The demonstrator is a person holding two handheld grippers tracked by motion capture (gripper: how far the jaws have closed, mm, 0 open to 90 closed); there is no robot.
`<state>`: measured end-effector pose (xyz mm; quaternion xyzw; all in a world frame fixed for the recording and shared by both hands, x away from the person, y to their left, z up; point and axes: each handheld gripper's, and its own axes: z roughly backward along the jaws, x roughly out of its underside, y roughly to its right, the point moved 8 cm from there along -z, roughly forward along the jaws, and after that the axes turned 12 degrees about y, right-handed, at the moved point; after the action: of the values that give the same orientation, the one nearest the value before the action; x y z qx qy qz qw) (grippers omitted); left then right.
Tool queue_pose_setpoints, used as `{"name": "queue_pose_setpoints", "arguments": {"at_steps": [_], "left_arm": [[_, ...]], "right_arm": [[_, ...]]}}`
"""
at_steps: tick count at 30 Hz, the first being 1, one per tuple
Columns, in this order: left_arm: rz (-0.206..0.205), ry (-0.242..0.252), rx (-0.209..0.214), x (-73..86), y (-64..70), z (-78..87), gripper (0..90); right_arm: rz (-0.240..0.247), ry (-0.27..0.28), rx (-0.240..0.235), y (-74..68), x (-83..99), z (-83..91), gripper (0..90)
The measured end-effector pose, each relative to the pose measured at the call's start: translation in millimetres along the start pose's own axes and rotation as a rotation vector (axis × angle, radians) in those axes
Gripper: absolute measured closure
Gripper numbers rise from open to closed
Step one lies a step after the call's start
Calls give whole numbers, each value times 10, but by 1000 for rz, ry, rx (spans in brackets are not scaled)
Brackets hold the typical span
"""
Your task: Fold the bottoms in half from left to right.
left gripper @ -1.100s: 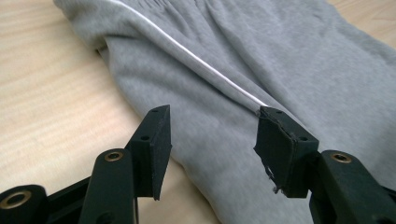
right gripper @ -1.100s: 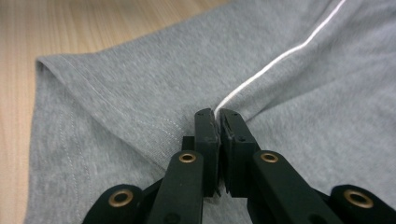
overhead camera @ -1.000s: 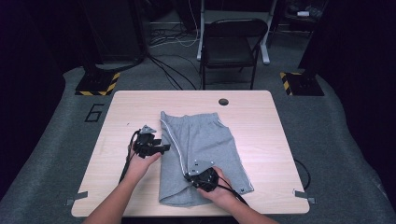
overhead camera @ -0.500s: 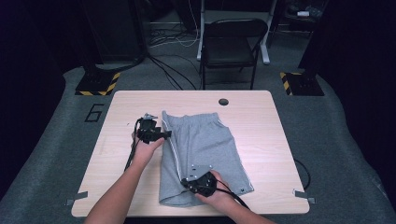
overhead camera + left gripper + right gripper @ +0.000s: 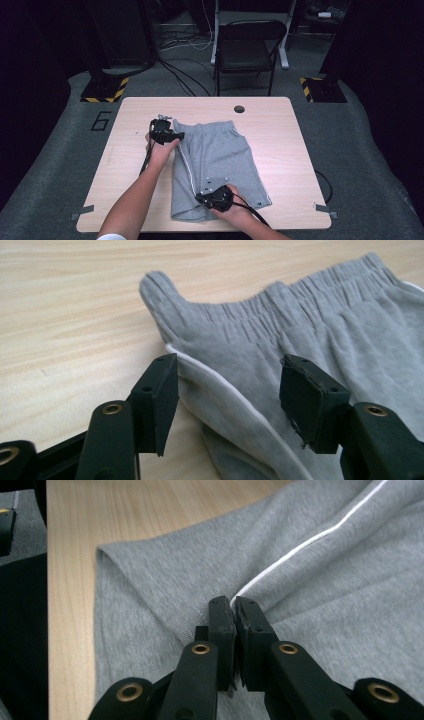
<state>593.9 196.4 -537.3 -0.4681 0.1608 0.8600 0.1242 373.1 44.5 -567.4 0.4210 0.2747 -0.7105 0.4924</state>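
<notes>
Grey shorts flat on wooden table, roughly centre, waistband toward 12 o'clock, leg hems toward 6. Folded lengthwise, white side stripe running along the fold from 12 to 6 on the 9 o'clock side.

Left gripper at 11 o'clock of shorts, by the waistband corner, held in left hand. Jaws wide apart, nothing clamped. In left gripper view, folded edge of shorts with stripe lying between the two jaws, waistband corner sticking up past them toward 12. Cannot tell whether pads touch the cloth. Bare table at 9 to 12 o'clock in that view.

Right gripper at 6 o'clock of shorts, near the hem, held in right hand, cable trailing toward 5. In right gripper view, jaws pressed nearly together, pinching a fold of shorts right where the stripe ends; stripe running off toward 1 o'clock. Cloth ridged up around the pinch. Hem edge at 9 o'clock, table strip beyond it, dark floor further to 9.

Grippers well apart, one at each end of the folded edge. Forearms entering high view from 6 o'clock. Hole in table at 12 o'clock beyond waistband. Chair behind table at 12.
</notes>
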Motion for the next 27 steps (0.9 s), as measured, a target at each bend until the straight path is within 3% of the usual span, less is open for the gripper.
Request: {"name": "queue_pose_setpoints", "arguments": {"at_steps": [4,7,8,10,17,21,27], "left_arm": [[-8,-26,19,34,-1,-41,591],[-24,-19,26,13,19,-22,802],[-24,-19,26,13,19,-22,835],[-48,-10,25,-24,19,12,846],[-64,83,58,-300,150,157,855],[-70,86,89,-424,277,183,855],[-82,74,102,-504,407,169,855]], "right_arm": [[-9,-5,3,-7,26,-17,857],[-11,11,8,-7,2,5,857],[-11,11,8,-7,2,5,857],[-11,26,7,-1,-27,25,859],[-26,98,1,-7,-220,176,859],[-56,122,-18,-29,-332,292,859],[-48,150,-5,-27,-413,475,859]]}}
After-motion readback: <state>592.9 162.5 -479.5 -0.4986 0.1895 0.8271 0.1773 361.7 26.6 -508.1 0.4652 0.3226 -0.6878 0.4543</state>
